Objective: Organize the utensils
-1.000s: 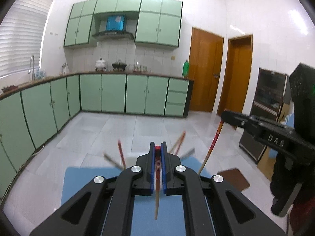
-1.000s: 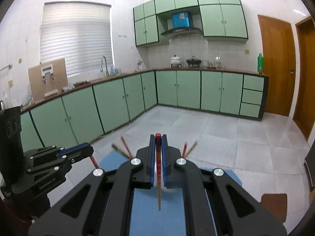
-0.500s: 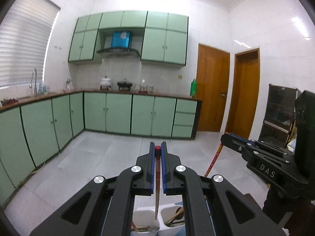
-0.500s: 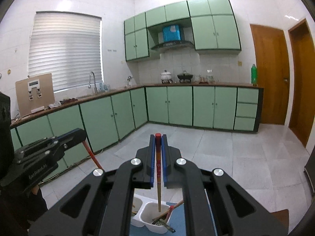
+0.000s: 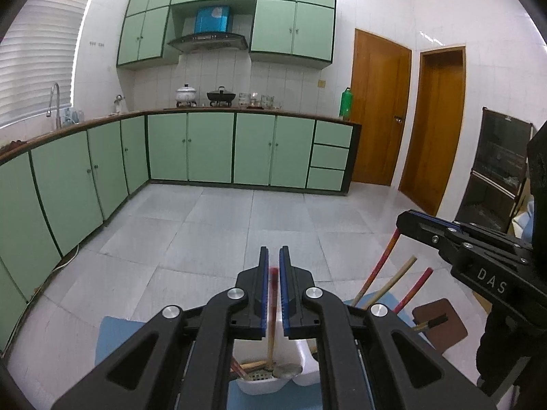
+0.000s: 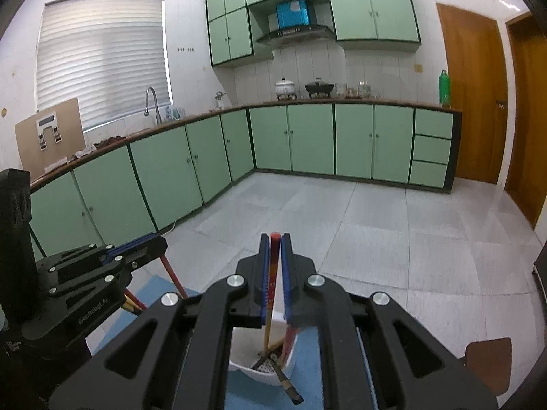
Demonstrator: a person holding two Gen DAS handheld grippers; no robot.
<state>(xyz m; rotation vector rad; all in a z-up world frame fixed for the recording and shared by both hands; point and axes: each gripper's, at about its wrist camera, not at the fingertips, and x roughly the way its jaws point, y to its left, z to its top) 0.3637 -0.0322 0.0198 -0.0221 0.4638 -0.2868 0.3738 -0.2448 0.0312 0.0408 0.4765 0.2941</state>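
My left gripper hangs over a white utensil holder on a blue mat. A red-topped chopstick is blurred between its pads with a sliver of gap on each side, and its lower end is in the holder. My right gripper pinches another red-topped chopstick. Its jaws are opening, and that stick's tip reaches into the white utensil holder. Each gripper also shows in the other's view: the right gripper and the left gripper.
Wooden and red chopsticks lean out of the holder, and a metal spoon lies inside it. A brown square seat sits to the right of the mat. Green cabinets line the far walls beyond a tiled floor.
Both grippers have moved forward and down until the holder sits under their fingers. The left chopstick's red top has slid down below the fingertips. The right chopstick now leans.
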